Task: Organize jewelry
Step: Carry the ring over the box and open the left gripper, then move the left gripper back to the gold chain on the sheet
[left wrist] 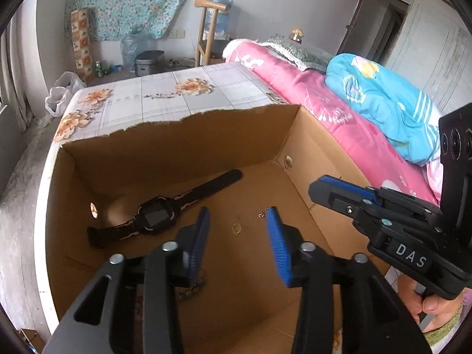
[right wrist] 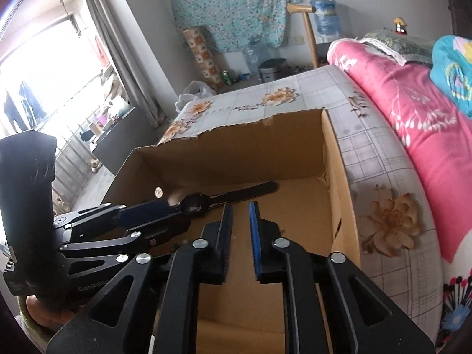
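Note:
An open cardboard box (left wrist: 183,147) stands on the bed. On its floor lie a black watch (left wrist: 156,216), a small gold ring (left wrist: 236,227), a small gold chain piece (left wrist: 262,214) and a dark chain (left wrist: 191,289) under my left finger. My left gripper (left wrist: 237,221) hangs open and empty over the box floor, above the ring. My right gripper (right wrist: 239,209) is open a little and empty, over the box; it shows from the side in the left wrist view (left wrist: 339,188). The watch also shows in the right wrist view (right wrist: 206,200), partly behind the left gripper (right wrist: 147,212).
The box sits on a floral-print mattress (left wrist: 165,94). A pink quilt (left wrist: 339,112) and a blue blanket (left wrist: 383,100) lie to the right. A wooden chair (left wrist: 206,29), a grey bin (left wrist: 149,62) and a white bag (left wrist: 60,94) stand beyond the bed.

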Motion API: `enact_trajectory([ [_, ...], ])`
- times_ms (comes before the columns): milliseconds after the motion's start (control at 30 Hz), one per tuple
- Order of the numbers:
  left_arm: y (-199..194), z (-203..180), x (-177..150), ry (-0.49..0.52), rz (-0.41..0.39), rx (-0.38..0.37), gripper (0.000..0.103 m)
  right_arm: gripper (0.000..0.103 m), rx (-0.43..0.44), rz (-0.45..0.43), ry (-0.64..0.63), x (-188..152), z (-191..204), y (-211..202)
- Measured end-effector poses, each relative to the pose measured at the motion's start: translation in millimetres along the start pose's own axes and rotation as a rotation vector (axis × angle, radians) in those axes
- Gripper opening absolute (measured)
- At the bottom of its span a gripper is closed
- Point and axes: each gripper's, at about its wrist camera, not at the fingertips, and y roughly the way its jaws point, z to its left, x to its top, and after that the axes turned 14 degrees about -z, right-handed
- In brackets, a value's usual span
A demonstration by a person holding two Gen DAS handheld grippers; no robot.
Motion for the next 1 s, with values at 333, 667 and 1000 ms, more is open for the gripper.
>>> enact_trajectory([
  [333,-39.0,-6.4,0.5,0.038,-0.103,0.017,0.047,0.027,-0.014,-0.069,0.016,1.6,1.1,-35.4],
  [667,-106.0,-8.3,-25.7,0.086,-0.193,-0.011,0.057,0.038,0.031,-0.161,0.026,-6.2,9.1,-85.7],
  [1000,-155.8,-10.3,-80.5,0.108,-0.223,-0.047,0.063,0.051,0.118,-0.145,0.010,-32.0,20.0,-109.9],
])
